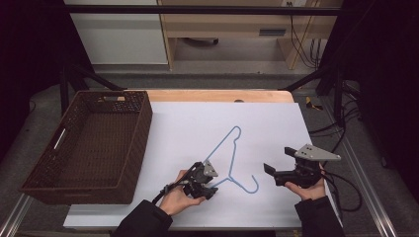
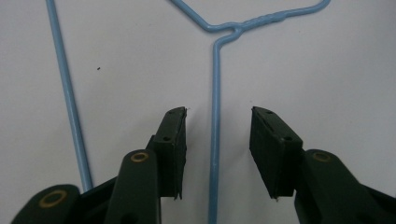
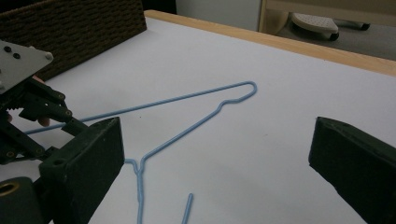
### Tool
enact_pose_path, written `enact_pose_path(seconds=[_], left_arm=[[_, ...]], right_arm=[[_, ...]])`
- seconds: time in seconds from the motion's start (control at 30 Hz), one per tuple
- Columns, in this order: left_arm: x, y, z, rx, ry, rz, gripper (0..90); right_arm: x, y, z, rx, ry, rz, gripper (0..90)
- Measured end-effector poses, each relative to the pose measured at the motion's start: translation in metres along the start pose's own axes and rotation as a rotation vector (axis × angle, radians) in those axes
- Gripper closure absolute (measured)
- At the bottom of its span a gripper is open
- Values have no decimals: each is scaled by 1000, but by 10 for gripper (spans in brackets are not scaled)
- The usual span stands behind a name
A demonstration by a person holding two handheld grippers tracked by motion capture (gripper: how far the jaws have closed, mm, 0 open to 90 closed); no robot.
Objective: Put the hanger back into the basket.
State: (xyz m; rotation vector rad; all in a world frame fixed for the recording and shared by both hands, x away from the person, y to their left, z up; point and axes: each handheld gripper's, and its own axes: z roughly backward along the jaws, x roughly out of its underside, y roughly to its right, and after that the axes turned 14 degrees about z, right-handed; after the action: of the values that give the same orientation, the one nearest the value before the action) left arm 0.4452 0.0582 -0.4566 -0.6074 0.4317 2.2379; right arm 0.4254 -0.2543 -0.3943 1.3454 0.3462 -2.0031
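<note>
So there's a thin blue wire hanger [image 1: 228, 158] lying flat on the white sheet [image 1: 197, 123] that covers the table, roughly in the middle toward the person's edge, with its hook end curling near the front and its far corner pointing away toward the back. The left gripper [image 1: 210, 183] is down low right at the hanger's neck. In the left gripper view [image 2: 217, 154] the straight neck wire runs up between the two black pads, but there's a visible gap on both sides, so the jaws are part open and not pressing on it. One long arm of the hanger [image 2: 67, 93] runs off to the side in that same view. The right gripper [image 1: 272, 170] sits off to the right of the hook, well apart from the wire, held level in the person's right hand [image 1: 309, 190], jaws spread wide with nothing in them. Its own view [image 3: 215, 154] looks across the hanger [image 3: 187, 121] toward the left gripper [image 3: 28, 107]. A dark woven basket [image 1: 126, 153] stands at the left of the table, just beside the sheet.
</note>
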Motion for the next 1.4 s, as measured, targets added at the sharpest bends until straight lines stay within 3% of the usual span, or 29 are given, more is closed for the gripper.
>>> enact_pose_path(seconds=[0.27,0.5,0.63,0.7,1.17,1.4], left_arm=[[1,1,-5,-7,-7,-12,653],[0,1,-5,1,-22,6,710],[-1,2,-5,-8,-29,20,772],[-3,4,-5,-25,-46,7,795],[-3,12,-6,-66,-56,-14,865],[-2,13,-6,-63,-37,-11,869]], right_arm=[[0,0,0,-3,-3,-1,37],[0,0,-1,-3,-3,-4,36],[0,0,-1,-3,-4,-5,36],[0,0,0,-4,-1,-7,36],[0,-1,-2,-11,-5,-5,36],[1,-1,-3,-14,-13,-4,36]])
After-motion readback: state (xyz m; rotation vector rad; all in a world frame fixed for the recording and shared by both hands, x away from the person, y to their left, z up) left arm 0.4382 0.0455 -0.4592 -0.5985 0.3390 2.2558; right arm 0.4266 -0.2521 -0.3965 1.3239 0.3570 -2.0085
